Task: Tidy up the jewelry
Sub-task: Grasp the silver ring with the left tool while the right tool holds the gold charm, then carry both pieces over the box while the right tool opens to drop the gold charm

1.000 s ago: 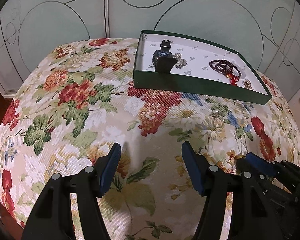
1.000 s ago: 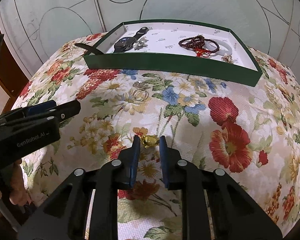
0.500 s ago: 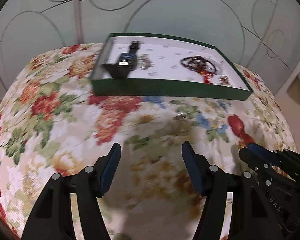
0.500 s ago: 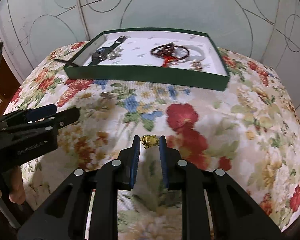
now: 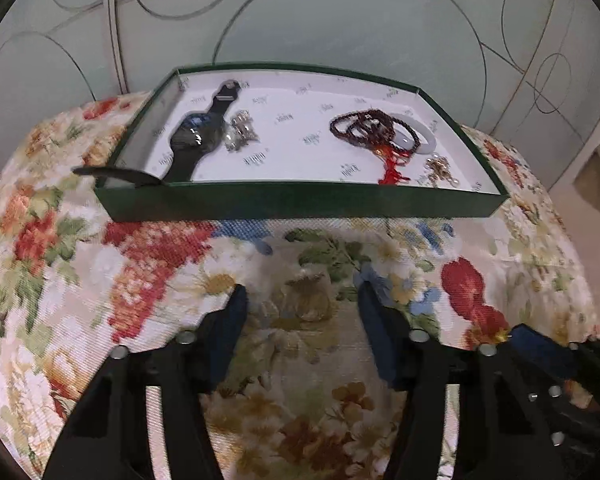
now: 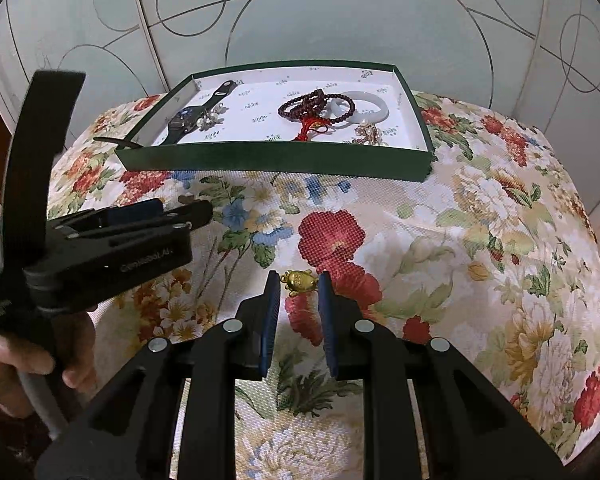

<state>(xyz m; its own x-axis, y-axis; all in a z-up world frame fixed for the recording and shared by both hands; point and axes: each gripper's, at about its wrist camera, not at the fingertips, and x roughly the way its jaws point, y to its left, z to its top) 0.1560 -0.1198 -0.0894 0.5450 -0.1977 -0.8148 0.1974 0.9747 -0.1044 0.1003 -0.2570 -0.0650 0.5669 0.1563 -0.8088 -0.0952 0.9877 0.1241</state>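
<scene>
A green tray (image 5: 300,202) (image 6: 276,162) sits at the far side of the floral cloth. It holds a black watch (image 5: 198,136) (image 6: 188,118), a pearl brooch (image 5: 240,132), dark red beads with a red tassel (image 5: 370,128) (image 6: 316,106), a white bangle (image 5: 422,132) (image 6: 374,106) and a small gold piece (image 5: 438,168). My right gripper (image 6: 299,282) is shut on a small gold turtle charm (image 6: 298,281), held above the cloth. My left gripper (image 5: 300,300) is open and empty; a blurred ring (image 5: 310,280) lies on the cloth between its fingertips.
The watch strap (image 5: 112,172) hangs over the tray's left front corner. The left gripper body and hand (image 6: 100,240) show at the left of the right wrist view. A pale patterned wall (image 6: 340,12) stands behind the rounded table.
My right gripper lifted the gold turtle charm off the cloth and carried it right, toward the tray. My left gripper swung right and forward to the ring, still open.
</scene>
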